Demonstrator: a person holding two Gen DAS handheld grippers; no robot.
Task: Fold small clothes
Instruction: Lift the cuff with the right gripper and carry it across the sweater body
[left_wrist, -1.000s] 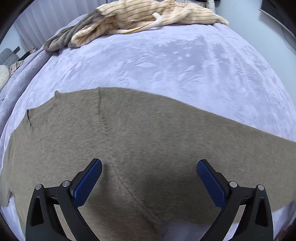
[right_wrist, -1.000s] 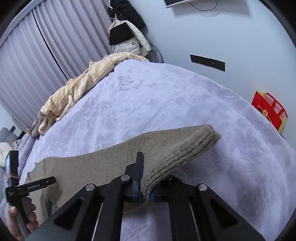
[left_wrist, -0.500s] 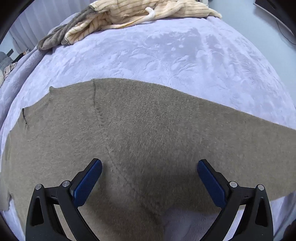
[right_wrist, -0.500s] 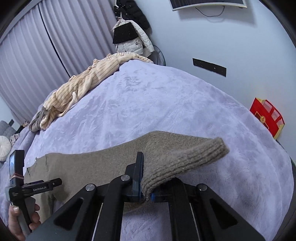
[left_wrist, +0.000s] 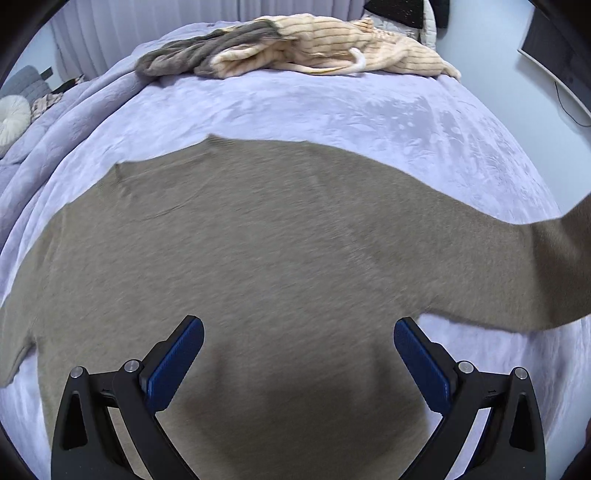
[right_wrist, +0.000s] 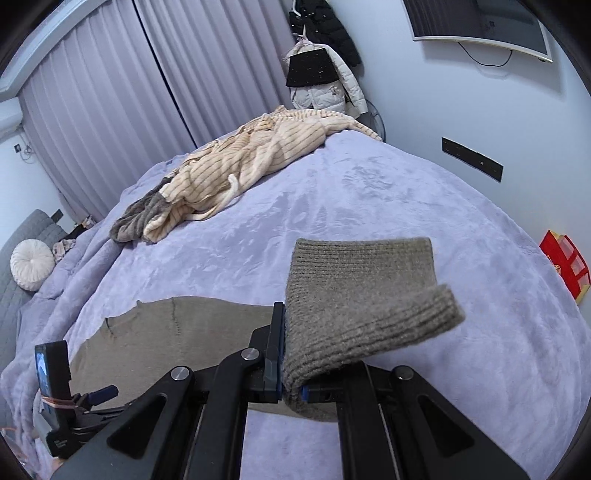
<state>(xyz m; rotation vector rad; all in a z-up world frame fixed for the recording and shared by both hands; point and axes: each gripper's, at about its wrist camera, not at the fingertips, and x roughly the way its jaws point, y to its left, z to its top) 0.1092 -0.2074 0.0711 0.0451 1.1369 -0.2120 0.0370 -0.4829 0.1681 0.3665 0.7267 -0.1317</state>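
Since the earlier frames the sleeve end held by the right gripper has risen and flipped, so its ribbed cuff now shows broadside and curls over, and the sweater's body fills more of the left wrist view.

In the left wrist view, the left gripper (left_wrist: 298, 345) hovers over the brown sweater (left_wrist: 258, 251) with its blue-padded fingers (left_wrist: 177, 362) spread wide and nothing between them. The sweater lies flat on the lavender blanket (left_wrist: 332, 110) covering the bed, its body under the gripper and one sleeve (left_wrist: 535, 266) stretching away to the right, where it lifts off the blanket at the frame edge. A striped cream garment (left_wrist: 332, 51) and a grey knit (left_wrist: 207, 55) lie bunched at the far side of the bed.

In the right wrist view, the right gripper (right_wrist: 291, 373) is clamped on the sleeve's ribbed cuff (right_wrist: 362, 295), which stands above the fingers and folds over to the right. The sweater body (right_wrist: 166, 332) lies flat to the left on the blanket (right_wrist: 406, 203), and the left gripper's handle (right_wrist: 55, 387) shows at the lower left. The striped cream garment (right_wrist: 258, 158) lies well beyond. A red box (right_wrist: 565, 266) sits by the wall on the right.
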